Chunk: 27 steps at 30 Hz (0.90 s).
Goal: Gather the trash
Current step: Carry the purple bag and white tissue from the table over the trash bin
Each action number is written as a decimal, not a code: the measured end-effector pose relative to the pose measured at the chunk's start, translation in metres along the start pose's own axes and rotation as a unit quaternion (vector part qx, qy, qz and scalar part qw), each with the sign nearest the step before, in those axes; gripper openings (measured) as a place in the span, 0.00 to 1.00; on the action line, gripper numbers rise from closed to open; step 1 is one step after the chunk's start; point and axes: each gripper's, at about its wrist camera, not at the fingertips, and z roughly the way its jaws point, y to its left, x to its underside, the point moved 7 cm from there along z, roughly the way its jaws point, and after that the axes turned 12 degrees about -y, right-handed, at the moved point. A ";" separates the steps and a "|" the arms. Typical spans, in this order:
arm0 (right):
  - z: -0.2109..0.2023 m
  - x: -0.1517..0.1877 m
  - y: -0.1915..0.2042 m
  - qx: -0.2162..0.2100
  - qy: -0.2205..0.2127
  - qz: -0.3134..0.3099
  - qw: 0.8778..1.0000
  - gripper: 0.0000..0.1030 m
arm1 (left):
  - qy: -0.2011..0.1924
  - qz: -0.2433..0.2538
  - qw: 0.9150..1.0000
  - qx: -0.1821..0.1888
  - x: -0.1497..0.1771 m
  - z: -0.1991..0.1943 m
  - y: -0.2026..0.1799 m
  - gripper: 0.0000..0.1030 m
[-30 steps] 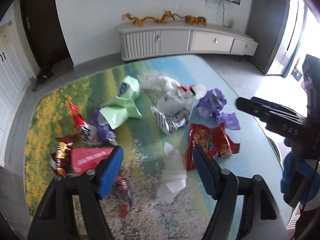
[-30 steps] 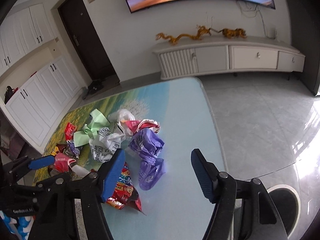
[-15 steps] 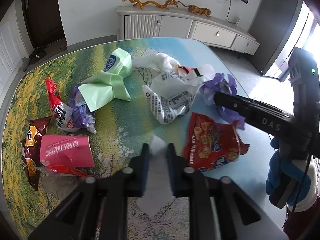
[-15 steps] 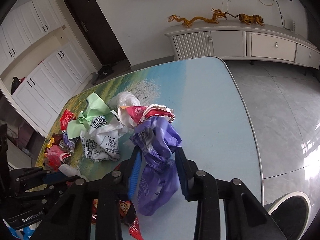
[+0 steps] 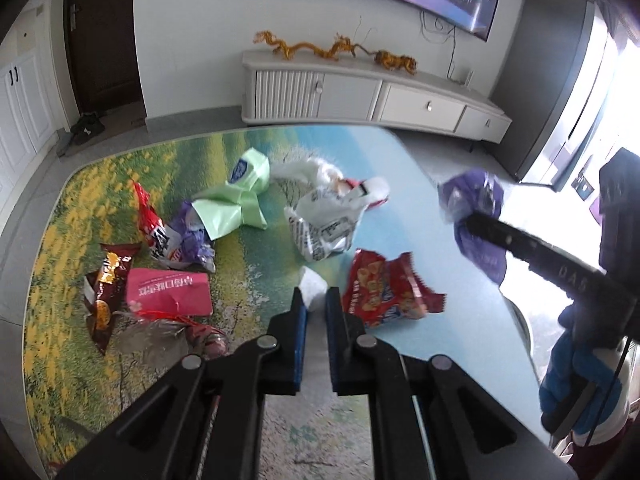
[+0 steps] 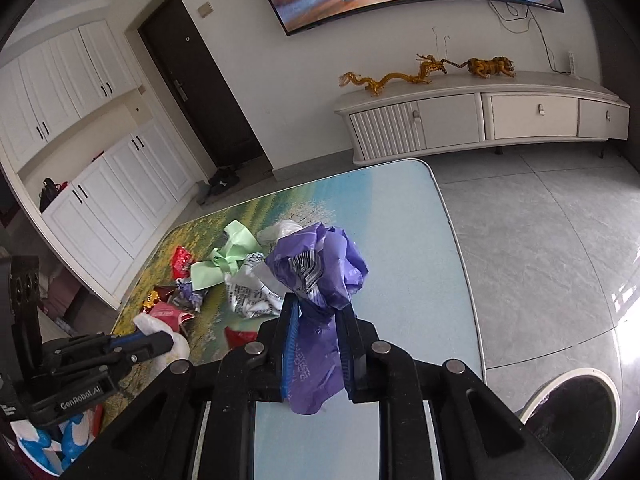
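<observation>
My left gripper [image 5: 316, 300] is shut on a white crumpled tissue [image 5: 313, 289] and holds it above the table [image 5: 460, 344]. My right gripper [image 6: 318, 308] is shut on a purple plastic bag [image 6: 320, 268], lifted off the table; the bag also shows in the left wrist view [image 5: 474, 200]. Several wrappers lie on the table: a red snack bag [image 5: 384, 292], a white printed bag [image 5: 328, 224], a light green bag [image 5: 236, 200], a pink packet [image 5: 168, 292], a brown wrapper [image 5: 106, 292].
A round dark bin [image 6: 576, 412] stands on the floor right of the table. A white TV cabinet [image 5: 368, 100] stands against the far wall. The left gripper shows at the lower left of the right wrist view [image 6: 160, 340].
Both grippers closed from open: the left on the white tissue, the right on the purple bag. Both then lifted their loads off the table.
</observation>
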 end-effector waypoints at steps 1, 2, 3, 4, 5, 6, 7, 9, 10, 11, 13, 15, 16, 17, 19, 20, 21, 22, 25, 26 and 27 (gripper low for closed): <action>-0.004 0.001 0.001 0.000 -0.001 0.000 1.000 0.17 | -0.005 -0.001 1.000 0.001 -0.001 -0.005 -0.003 0.08; -0.010 0.002 0.002 0.001 -0.003 -0.001 1.000 0.17 | -0.010 -0.002 1.000 0.003 -0.001 -0.010 -0.006 0.08; -0.014 0.003 0.004 0.001 -0.004 -0.001 1.000 0.17 | -0.013 -0.003 1.000 0.005 -0.001 -0.014 -0.007 0.08; -0.018 0.004 0.006 0.002 -0.005 -0.001 1.000 0.17 | -0.017 -0.005 1.000 0.007 -0.002 -0.019 -0.010 0.08; -0.023 0.005 0.007 0.002 -0.006 -0.002 1.000 0.17 | -0.022 -0.007 1.000 0.009 -0.003 -0.024 -0.012 0.08; -0.028 0.006 0.009 0.002 -0.007 -0.003 1.000 0.17 | -0.025 -0.009 1.000 0.011 -0.004 -0.029 -0.013 0.08; -0.032 0.007 0.010 0.003 -0.009 -0.003 1.000 0.17 | -0.028 -0.011 0.999 0.013 -0.005 -0.032 -0.014 0.08; -0.042 0.009 0.014 0.004 -0.012 -0.004 1.000 0.17 | -0.036 -0.015 0.999 0.019 -0.007 -0.040 -0.018 0.08; -0.047 0.008 0.014 0.005 -0.014 -0.004 1.000 0.17 | -0.039 -0.016 0.999 0.021 -0.008 -0.042 -0.020 0.08; -0.052 0.008 0.015 0.006 -0.017 -0.002 1.000 0.17 | -0.044 -0.016 0.999 0.024 -0.010 -0.046 -0.023 0.08; -0.061 0.007 0.014 0.009 -0.023 0.001 1.000 0.17 | -0.050 -0.014 0.998 0.029 -0.012 -0.051 -0.028 0.08; -0.071 0.005 0.010 0.015 -0.029 0.002 0.999 0.17 | -0.056 -0.012 0.998 0.034 -0.015 -0.056 -0.035 0.08; -0.076 0.004 0.009 0.018 -0.033 0.004 0.999 0.17 | -0.058 -0.011 0.998 0.036 -0.016 -0.058 -0.038 0.08; -0.081 0.003 0.006 0.020 -0.036 0.007 0.999 0.17 | -0.061 -0.010 0.997 0.040 -0.019 -0.060 -0.043 0.08; -0.091 0.001 -0.001 0.029 -0.044 0.012 0.999 0.17 | -0.064 -0.005 0.997 0.046 -0.021 -0.061 -0.051 0.08; -0.095 0.000 -0.003 0.034 -0.048 0.014 0.998 0.17 | -0.066 -0.001 0.997 0.050 -0.023 -0.062 -0.057 0.08; -0.101 -0.001 -0.009 0.041 -0.053 0.018 0.998 0.17 | -0.068 0.003 0.996 0.053 -0.026 -0.063 -0.062 0.08; -0.106 -0.002 -0.014 0.046 -0.057 0.022 0.997 0.17 | -0.070 0.007 0.996 0.056 -0.028 -0.063 -0.068 0.08; -0.120 -0.004 -0.035 0.068 -0.067 0.036 0.995 0.17 | -0.073 0.021 0.995 0.068 -0.035 -0.062 -0.088 0.08; -0.124 -0.005 -0.041 0.074 -0.069 0.040 0.994 0.17 | -0.074 0.028 0.994 0.073 -0.037 -0.060 -0.097 0.08; -0.129 -0.006 -0.051 0.083 -0.073 0.046 0.993 0.17 | -0.074 0.034 0.994 0.077 -0.039 -0.059 -0.105 0.08</action>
